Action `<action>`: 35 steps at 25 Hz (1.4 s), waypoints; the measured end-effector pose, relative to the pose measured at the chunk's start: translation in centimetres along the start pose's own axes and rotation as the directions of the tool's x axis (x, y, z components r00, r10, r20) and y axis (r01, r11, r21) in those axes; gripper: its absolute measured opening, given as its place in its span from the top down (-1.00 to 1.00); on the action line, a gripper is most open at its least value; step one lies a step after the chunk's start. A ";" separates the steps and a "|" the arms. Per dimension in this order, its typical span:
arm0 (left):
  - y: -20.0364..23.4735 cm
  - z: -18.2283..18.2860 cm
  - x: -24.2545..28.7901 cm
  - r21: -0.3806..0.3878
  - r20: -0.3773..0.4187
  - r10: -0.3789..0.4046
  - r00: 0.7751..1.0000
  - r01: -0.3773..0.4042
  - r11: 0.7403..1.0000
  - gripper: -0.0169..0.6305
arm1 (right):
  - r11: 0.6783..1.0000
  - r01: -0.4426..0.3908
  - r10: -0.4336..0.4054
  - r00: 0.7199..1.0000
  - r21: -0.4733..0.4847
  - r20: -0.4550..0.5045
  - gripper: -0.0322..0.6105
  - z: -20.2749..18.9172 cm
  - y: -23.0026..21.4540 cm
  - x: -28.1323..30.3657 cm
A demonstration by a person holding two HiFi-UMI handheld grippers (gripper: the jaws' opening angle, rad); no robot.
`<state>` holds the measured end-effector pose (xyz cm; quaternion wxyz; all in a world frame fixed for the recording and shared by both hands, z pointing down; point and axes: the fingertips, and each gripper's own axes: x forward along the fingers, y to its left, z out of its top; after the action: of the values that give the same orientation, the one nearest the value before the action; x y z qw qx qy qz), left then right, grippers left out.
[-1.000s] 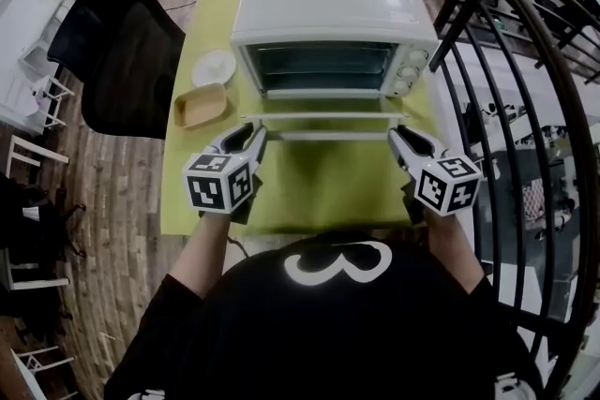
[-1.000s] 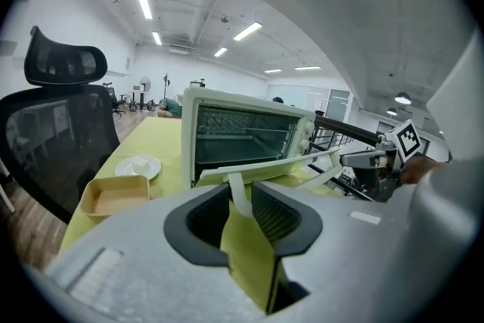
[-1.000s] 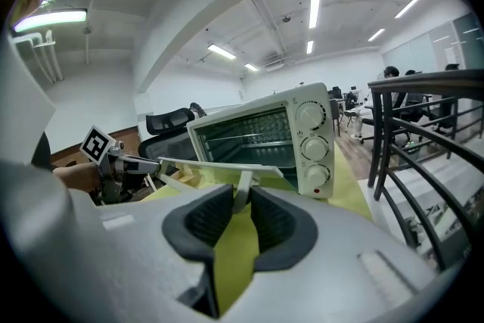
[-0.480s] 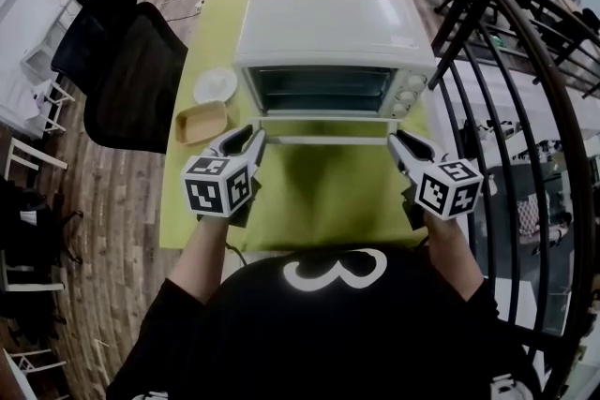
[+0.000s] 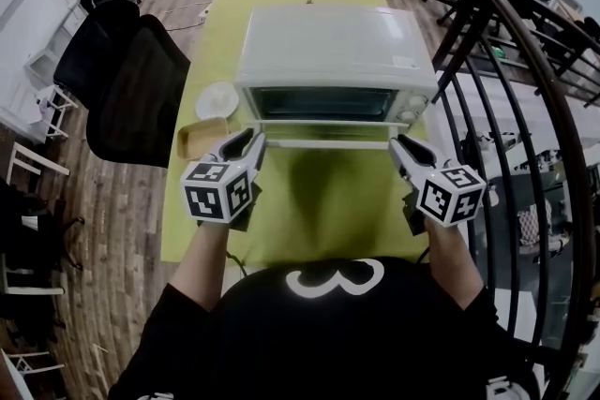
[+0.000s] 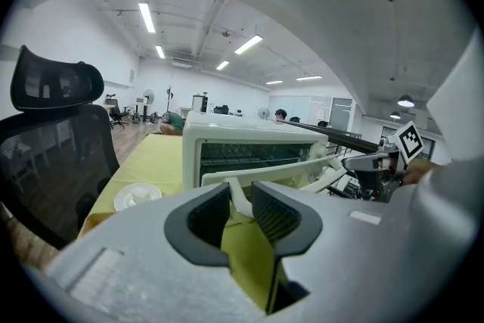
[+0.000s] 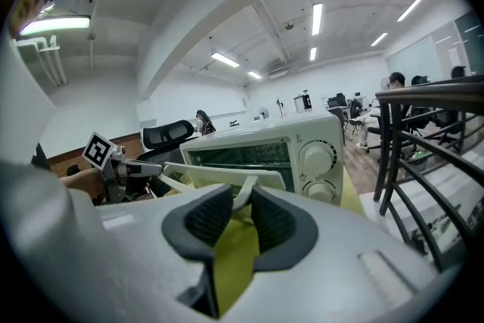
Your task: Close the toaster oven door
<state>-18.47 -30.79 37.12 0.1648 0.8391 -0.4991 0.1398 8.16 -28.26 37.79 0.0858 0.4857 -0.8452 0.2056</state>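
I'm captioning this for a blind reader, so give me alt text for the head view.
Seen from above, a person holds a left gripper and a right gripper at the two ends of the handle of a white toaster oven, whose door is partly open. The oven stands on a yellow-green table, with a white plate to its left.

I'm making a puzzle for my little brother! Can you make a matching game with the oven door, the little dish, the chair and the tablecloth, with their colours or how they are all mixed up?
Things:
1. toaster oven door
2. baking dish
3. office chair
4. tablecloth

Matches:
A. black
B. yellow-green
C. partly open
D. tan

Pairs: 1-C, 2-D, 3-A, 4-B
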 end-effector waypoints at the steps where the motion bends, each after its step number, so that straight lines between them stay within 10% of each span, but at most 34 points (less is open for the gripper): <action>1: 0.1 0.3 0.2 0.000 0.006 0.002 1.000 -0.002 1.000 0.66 | 1.000 0.001 -0.001 1.000 -0.001 0.006 0.64 0.3 -0.1 0.2; 35: 2.4 5.3 4.7 -0.005 0.080 0.019 0.997 -0.019 1.000 0.66 | 1.000 0.002 -0.002 0.998 0.003 0.064 0.64 5.5 -2.9 4.3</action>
<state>-18.04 -37.82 34.49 0.1450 0.8389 -0.5136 0.1067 8.78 -35.31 35.08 0.0581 0.4932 -0.8467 0.1908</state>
